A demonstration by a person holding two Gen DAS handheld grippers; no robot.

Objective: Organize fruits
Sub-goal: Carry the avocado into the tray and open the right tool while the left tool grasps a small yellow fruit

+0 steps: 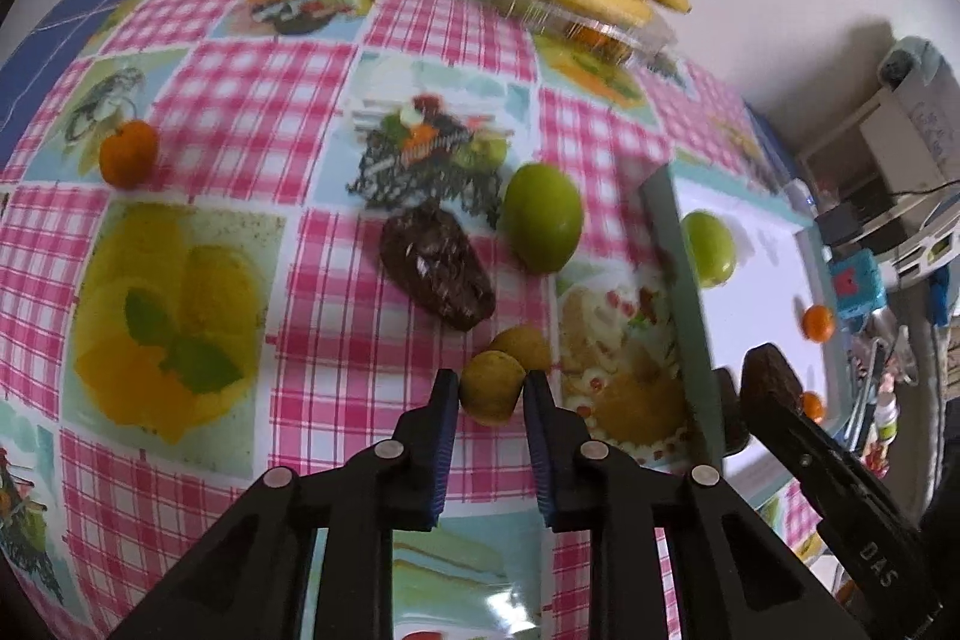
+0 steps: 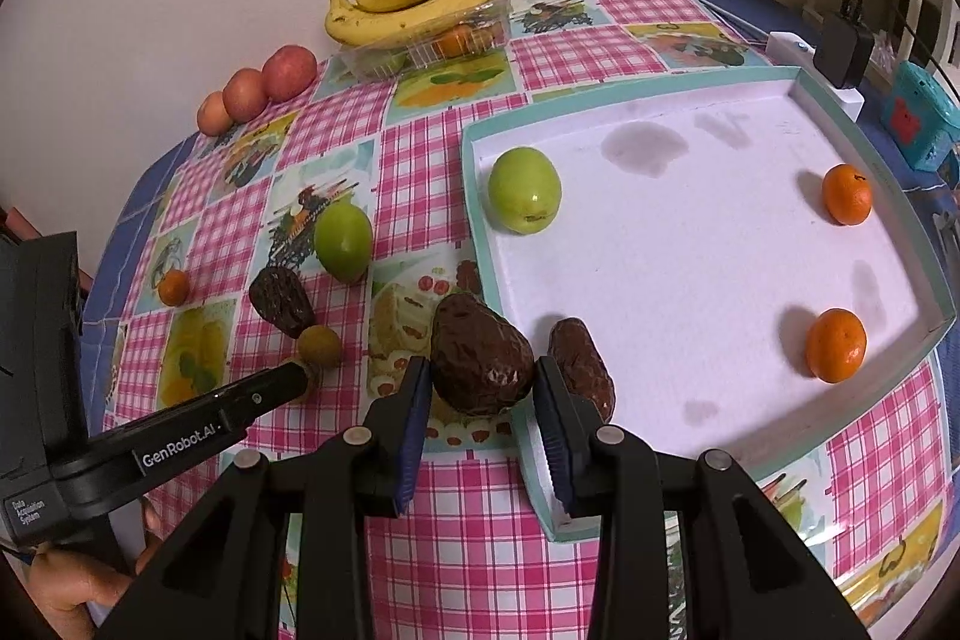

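Squarely between fingers — avocado

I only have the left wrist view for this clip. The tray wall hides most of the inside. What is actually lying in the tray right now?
Observer: A green apple, two oranges and one dark avocado lie on the tray floor.
Reviewer: Is the right gripper's dark fruit already inside?
Observer: No. The right gripper holds a held avocado over the tray's near-left corner, roughly above the rim.
Reviewer: And the oranges, are they together?
Observer: Apart: a far orange and a near orange, both along the right wall.
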